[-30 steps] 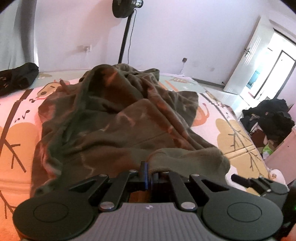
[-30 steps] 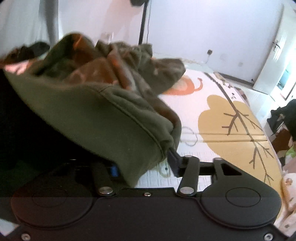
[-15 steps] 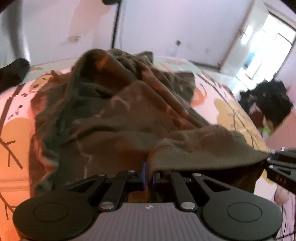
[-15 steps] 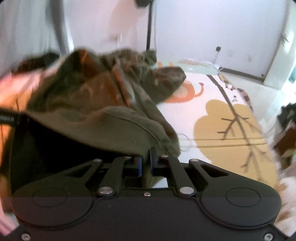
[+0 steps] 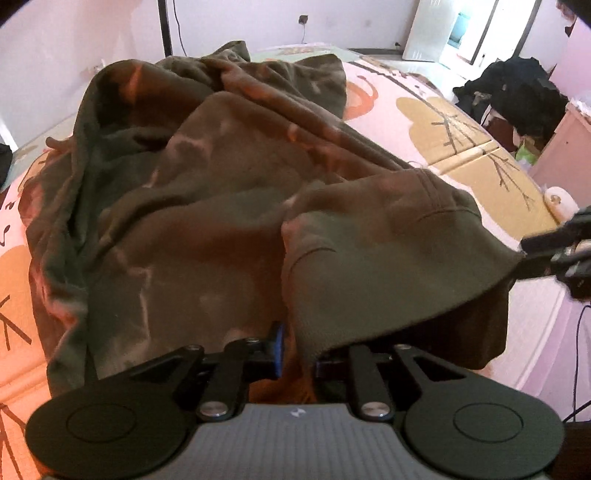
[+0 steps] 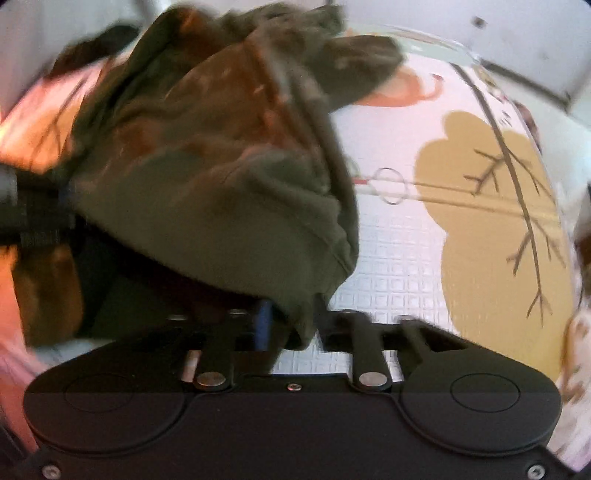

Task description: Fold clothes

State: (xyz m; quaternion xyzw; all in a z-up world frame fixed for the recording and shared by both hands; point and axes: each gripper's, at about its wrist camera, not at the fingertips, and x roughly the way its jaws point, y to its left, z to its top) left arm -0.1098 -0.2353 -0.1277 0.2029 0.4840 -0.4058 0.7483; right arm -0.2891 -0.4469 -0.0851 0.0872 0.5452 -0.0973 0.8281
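A crumpled olive-green sweatshirt [image 5: 221,221] lies in a heap on a play mat printed with trees [image 5: 461,147]. Its thick hem stretches between both grippers. My left gripper [image 5: 299,354] is opening: a narrow gap shows beside the blue pad, and the hem fold hangs between the fingers. At the right edge of the left wrist view, the right gripper [image 5: 546,254] meets the hem's other corner. In the right wrist view the sweatshirt [image 6: 221,166] hangs into my right gripper [image 6: 291,325], whose jaws are opening around a bunched corner. The left gripper [image 6: 33,214] shows at the far left.
A pile of dark clothes [image 5: 517,92] lies on the floor to the right, beside a pink cabinet [image 5: 565,147]. A fan's pole [image 5: 164,26] stands at the far wall, near a white door [image 5: 432,29]. Bare mat [image 6: 480,221] lies right of the sweatshirt.
Both grippers have tipped downward over the sweatshirt. The right jaws shut on the hem corner half a second ago and now stand apart. The left jaws have parted slightly.
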